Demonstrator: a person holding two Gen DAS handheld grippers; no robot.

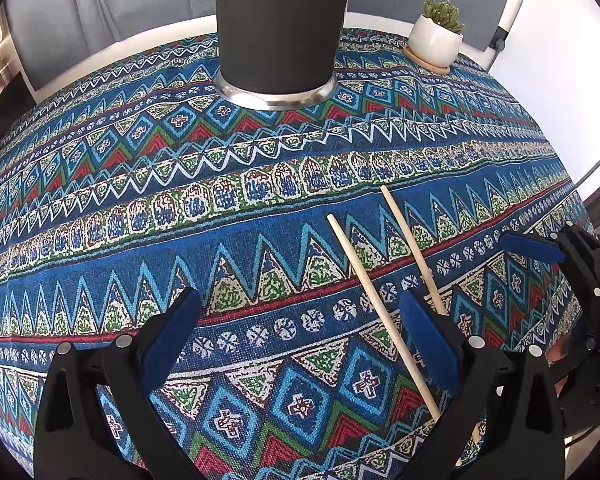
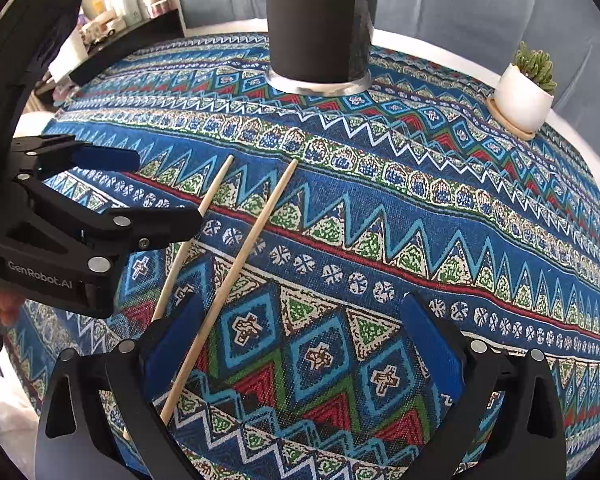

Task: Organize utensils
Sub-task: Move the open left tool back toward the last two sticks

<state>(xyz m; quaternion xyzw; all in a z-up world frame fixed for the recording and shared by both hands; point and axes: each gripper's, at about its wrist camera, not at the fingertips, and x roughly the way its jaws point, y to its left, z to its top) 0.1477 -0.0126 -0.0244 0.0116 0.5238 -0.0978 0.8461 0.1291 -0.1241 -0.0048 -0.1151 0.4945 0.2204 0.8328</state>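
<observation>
1. Two wooden chopsticks lie flat on the patterned cloth (image 1: 260,184) of the bench, near its front edge. They lie roughly side by side, a little apart. In the left wrist view: left stick (image 1: 380,312), right stick (image 1: 412,248).
2. Long axis: near-to-far, far tips pointing roughly toward the dark cylindrical holder (image 1: 278,24) that stands upright well beyond them.
3. Left gripper (image 1: 300,344): jaws apart, nothing held. The sticks lie to its right; the left stick passes just inside the right jaw's blue pad, and the right stick runs behind that pad.
4. Right gripper (image 2: 300,344): jaws apart, nothing held. The sticks lie to its left; in this view one stick (image 2: 236,288) crosses over its left pad and the other (image 2: 192,240) lies further left, partly hidden by the left gripper's jaw.
5. Judgement: the sticks sit between the two grippers, about equally near to each. Either needs a sideways shift, and the jaws should close across the stick axis.
6. Obstruction: the grippers themselves crowd the sticks. The cloth between sticks and holder looks open. A potted succulent (image 1: 436,36) stands far right, well apart.
</observation>
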